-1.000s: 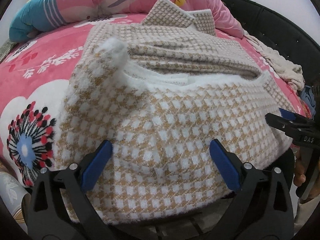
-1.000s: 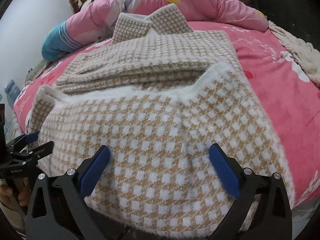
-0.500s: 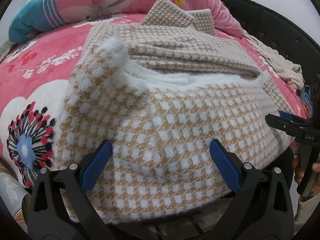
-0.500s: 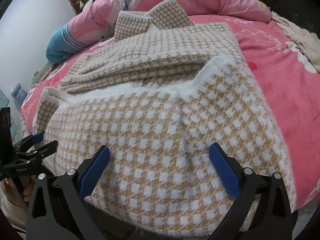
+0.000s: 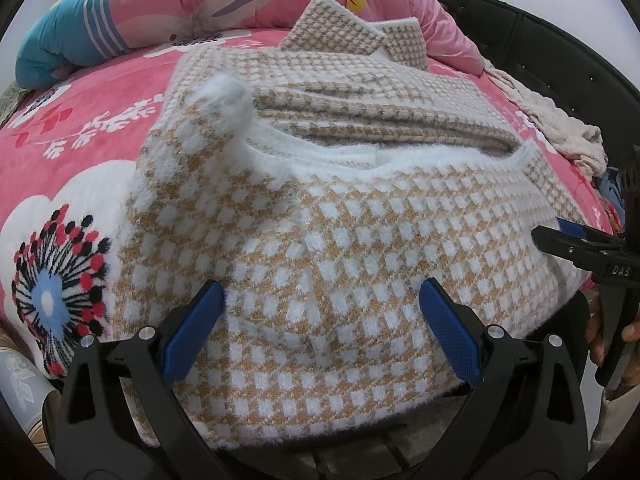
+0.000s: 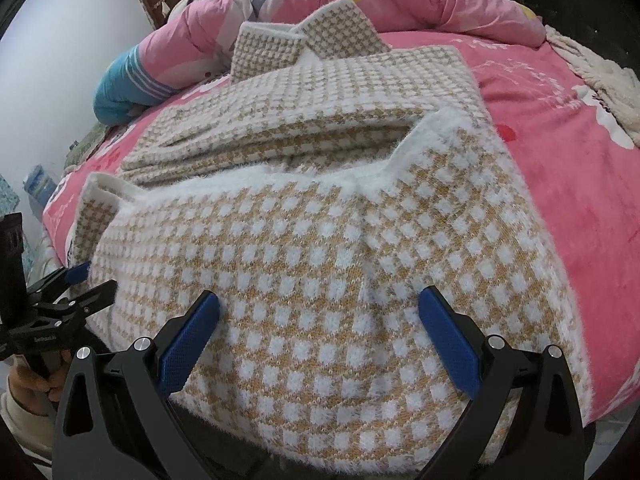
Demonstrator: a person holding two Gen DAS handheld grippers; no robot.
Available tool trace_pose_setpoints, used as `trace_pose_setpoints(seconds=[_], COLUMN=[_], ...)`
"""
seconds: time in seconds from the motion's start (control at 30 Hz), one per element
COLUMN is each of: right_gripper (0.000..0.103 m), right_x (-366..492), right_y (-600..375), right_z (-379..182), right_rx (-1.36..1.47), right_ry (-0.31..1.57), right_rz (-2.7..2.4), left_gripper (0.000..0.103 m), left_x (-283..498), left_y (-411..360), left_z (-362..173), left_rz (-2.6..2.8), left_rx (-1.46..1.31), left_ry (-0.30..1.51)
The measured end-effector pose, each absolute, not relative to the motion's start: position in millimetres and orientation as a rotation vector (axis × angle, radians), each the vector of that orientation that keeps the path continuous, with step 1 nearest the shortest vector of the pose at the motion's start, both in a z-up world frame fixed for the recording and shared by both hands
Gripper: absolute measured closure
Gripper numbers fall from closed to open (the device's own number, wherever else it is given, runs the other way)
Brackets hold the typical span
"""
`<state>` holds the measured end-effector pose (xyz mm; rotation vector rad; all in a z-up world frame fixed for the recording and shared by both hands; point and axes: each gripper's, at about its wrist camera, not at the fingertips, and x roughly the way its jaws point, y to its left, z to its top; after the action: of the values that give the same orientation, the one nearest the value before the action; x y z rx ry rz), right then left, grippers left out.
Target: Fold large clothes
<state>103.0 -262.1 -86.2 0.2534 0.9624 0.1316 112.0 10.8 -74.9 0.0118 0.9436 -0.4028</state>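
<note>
Your left gripper [image 5: 320, 332] sits at the bottom of its view with the blue pads [image 5: 194, 334] spread wide, and the houndstooth coat [image 5: 340, 248] lies across the gap between them; nothing is pinched there. Your right gripper [image 6: 320, 334] is just as wide open at the bottom of its own view, the same coat [image 6: 320, 264] filling the space between its fingers with no grip on it. The coat fills the centre of both frames, its near end doubled up toward you with the fuzzy white lining showing along the raised edge, and its collar [image 5: 360, 32] standing at the upper middle. It rests on a pink floral bedspread [image 5: 68, 152], with a rolled pink quilt [image 6: 304, 4] across the top of the frame. In the left view the right gripper [image 5: 576, 244] pokes in at the right edge, touching the coat's side; in the right view the left gripper [image 6: 76, 284] shows at the left edge.
</note>
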Motion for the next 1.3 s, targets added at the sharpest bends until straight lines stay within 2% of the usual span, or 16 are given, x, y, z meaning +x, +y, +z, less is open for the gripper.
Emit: trace_pose_setpoints(seconds=[1.3], right_gripper=[0.006], right_x=[103.8], right_y=[-262.5], right_z=[-86.3], right_rx=[0.249], right_ry=[0.961], right_rz=[0.136], left_gripper=[0.008], left_x=[106.2], left_y=[10.8], left_z=[-72.6], left_rz=[-0.412], left_rx=[0.013], left_ry=[0.921])
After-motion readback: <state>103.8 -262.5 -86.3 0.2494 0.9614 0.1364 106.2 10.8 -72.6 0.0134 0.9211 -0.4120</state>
